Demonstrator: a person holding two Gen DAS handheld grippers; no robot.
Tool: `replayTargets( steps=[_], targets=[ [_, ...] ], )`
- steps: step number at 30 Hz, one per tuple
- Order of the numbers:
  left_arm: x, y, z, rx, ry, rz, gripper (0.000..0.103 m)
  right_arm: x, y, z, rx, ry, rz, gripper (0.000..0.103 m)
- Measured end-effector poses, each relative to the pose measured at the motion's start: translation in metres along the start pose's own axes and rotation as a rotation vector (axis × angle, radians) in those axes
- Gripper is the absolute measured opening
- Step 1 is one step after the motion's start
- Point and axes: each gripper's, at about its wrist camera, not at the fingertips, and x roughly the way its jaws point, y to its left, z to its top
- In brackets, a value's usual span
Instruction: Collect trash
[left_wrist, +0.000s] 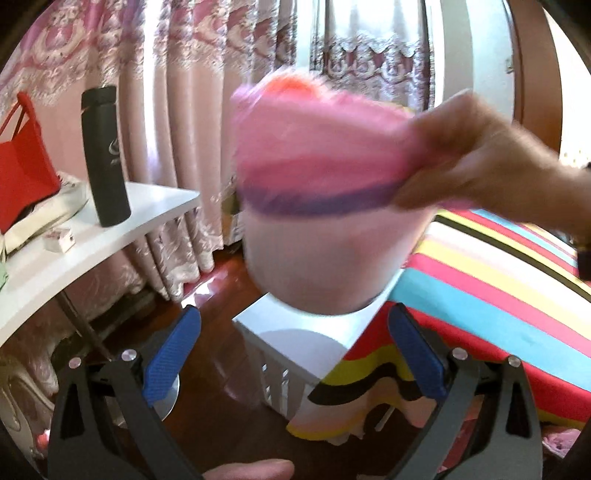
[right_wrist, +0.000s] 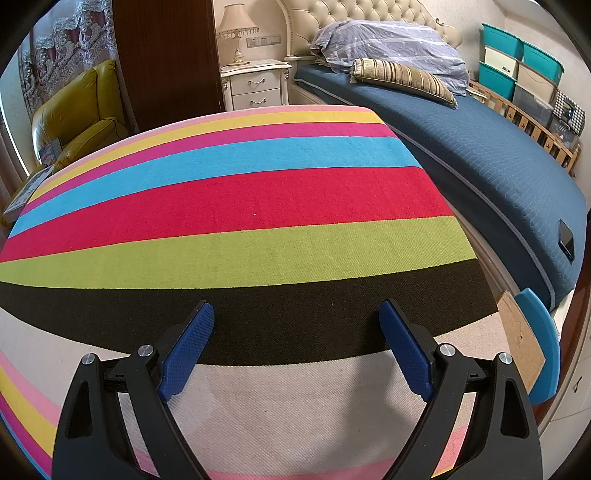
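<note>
A white bin (left_wrist: 325, 258) lined with a pink bag (left_wrist: 314, 147) hangs blurred in the air in the left wrist view, and a person's hand (left_wrist: 472, 155) grips its rim from the right. Something orange (left_wrist: 291, 83) shows at the bin's top. My left gripper (left_wrist: 294, 310) is open just below and in front of the bin, and nothing sits between its blue pads (left_wrist: 170, 365). In the right wrist view my right gripper (right_wrist: 296, 305) is open and empty, pointing down over a striped cloth (right_wrist: 240, 192).
A white stool (left_wrist: 295, 343) stands under the bin beside the striped cloth (left_wrist: 498, 277). A white table (left_wrist: 74, 266) on the left bears a black flask (left_wrist: 105, 155) and a red bag (left_wrist: 22, 166). A blue bed (right_wrist: 480, 166), a nightstand (right_wrist: 255, 85) and a yellow-green armchair (right_wrist: 77, 114) lie beyond.
</note>
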Motion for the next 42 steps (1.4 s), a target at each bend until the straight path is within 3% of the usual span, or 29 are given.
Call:
replayTargets(
  steps=[7, 14, 22, 31, 42],
  targets=[
    [0.014, 0.015, -0.004, -0.064, 0.058, 0.031, 0.098, 0.000, 0.001, 0.000, 0.001, 0.000, 0.000, 0.086],
    [0.022, 0.028, -0.009, -0.098, 0.053, 0.073, 0.098, 0.000, 0.000, -0.001, 0.002, 0.000, 0.000, 0.086],
    [0.023, 0.014, -0.007, -0.077, 0.071, 0.004, 0.098, -0.001, 0.004, 0.003, 0.002, 0.001, 0.000, 0.086],
    [0.010, -0.063, 0.006, 0.080, 0.027, -0.109, 0.098, 0.000, 0.002, 0.002, 0.002, 0.001, 0.000, 0.086],
    [-0.010, -0.156, 0.015, 0.247, 0.036, -0.236, 0.098, -0.001, 0.003, 0.003, 0.003, 0.001, 0.000, 0.086]
  ],
)
